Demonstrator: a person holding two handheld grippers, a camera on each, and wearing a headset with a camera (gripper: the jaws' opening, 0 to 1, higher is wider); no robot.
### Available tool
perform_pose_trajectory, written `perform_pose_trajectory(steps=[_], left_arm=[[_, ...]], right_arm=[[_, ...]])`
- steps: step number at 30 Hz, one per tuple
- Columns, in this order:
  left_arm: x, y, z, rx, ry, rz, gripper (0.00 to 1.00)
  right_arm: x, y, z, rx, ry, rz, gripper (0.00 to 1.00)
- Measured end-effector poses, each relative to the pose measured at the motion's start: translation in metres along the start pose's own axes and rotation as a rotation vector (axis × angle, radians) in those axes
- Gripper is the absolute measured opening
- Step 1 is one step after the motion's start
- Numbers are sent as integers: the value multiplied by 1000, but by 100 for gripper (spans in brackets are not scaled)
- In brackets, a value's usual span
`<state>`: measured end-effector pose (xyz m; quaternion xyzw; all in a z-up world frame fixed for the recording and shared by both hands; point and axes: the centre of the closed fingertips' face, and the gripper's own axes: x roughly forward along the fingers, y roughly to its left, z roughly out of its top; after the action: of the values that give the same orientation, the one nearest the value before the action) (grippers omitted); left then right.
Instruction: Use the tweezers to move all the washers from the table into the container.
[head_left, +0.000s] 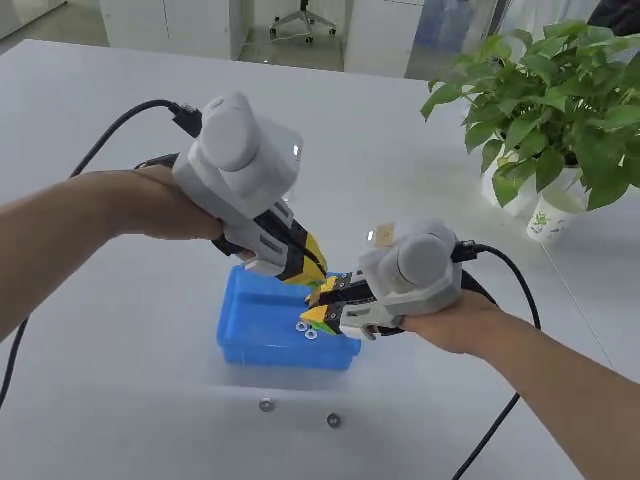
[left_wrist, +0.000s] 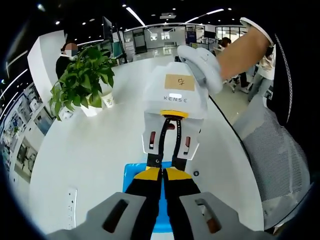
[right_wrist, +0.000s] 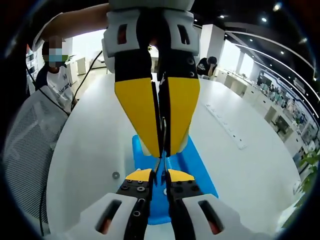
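Left tool (head_left: 312, 268) and right tool (head_left: 322, 300) both clench the tweezers (right_wrist: 161, 131) above the blue container (head_left: 235, 330); I'd settle the grip in one, then go low for the washers (head_left: 266, 404) on the desk (head_left: 120, 400)

Broad white table (head_left: 120, 420) beneath the right claw (head_left: 322, 300); leafy potted plant (head_left: 545, 100) well off to its right; chair base (head_left: 302, 22) and white cabinets (head_left: 170, 20) beyond; strip lights (left_wrist: 136, 16) overhead.

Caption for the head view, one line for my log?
Left gripper and right gripper meet above the blue container holding washers; two more washers lie on the table.
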<state>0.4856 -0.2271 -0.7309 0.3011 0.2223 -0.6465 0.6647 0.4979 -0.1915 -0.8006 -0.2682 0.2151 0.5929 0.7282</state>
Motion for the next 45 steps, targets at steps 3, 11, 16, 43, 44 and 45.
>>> perform_pose_trajectory(steps=[3,11,16,43,44,45], left_arm=[[-2,-5,4,14,-2,0,5],[-3,-19,13,33,-14,-7,5],[1,-30,13,35,-17,-21,5],[30,-75,3,43,-28,-104,5],[31,-76,3,44,-31,-108,5],[32,-77,2,44,-33,-109,5]], right_arm=[[-4,5,2,0,-4,-4,12],[-14,17,4,-1,-4,-15,12],[-18,28,-1,2,0,-15,12],[-17,73,-37,26,29,-30,13],[-17,74,-38,25,28,-36,13],[-17,75,-38,26,29,-39,13]])
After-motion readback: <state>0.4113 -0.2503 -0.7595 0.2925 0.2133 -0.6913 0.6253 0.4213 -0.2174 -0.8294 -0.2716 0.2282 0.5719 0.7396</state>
